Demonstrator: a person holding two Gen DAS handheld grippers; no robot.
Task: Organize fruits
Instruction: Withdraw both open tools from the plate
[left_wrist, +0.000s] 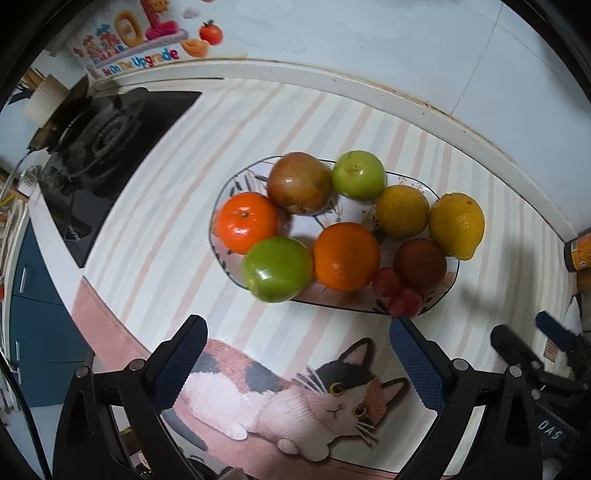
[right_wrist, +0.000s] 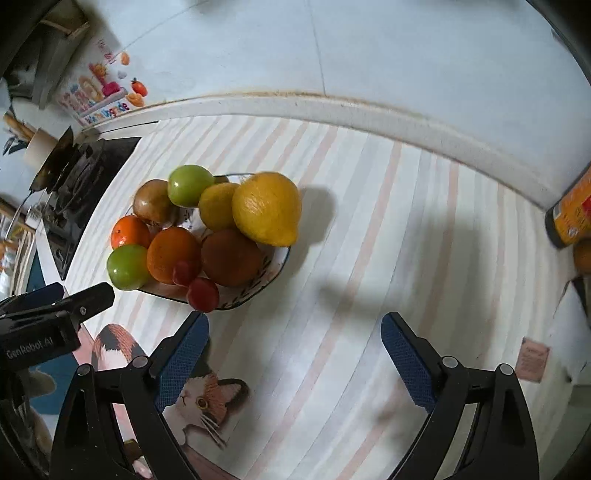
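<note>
A patterned plate (left_wrist: 448, 284) on the striped mat holds several fruits: two green apples (left_wrist: 277, 267), two oranges (left_wrist: 346, 256), two lemons (left_wrist: 457, 225), brown round fruits (left_wrist: 300, 182) and small red fruits (left_wrist: 404, 301). The plate also shows in the right wrist view (right_wrist: 258, 286), with a large lemon (right_wrist: 266, 208) on its right rim. My left gripper (left_wrist: 295, 354) is open and empty, just in front of the plate. My right gripper (right_wrist: 293, 350) is open and empty, over the mat to the plate's right front.
A black gas stove (left_wrist: 107, 147) lies at the left, with a white raised counter edge (left_wrist: 406, 99) and wall behind. An orange-labelled jar (right_wrist: 570, 214) stands at the far right. The mat has a cat picture (left_wrist: 325, 402) under my left gripper.
</note>
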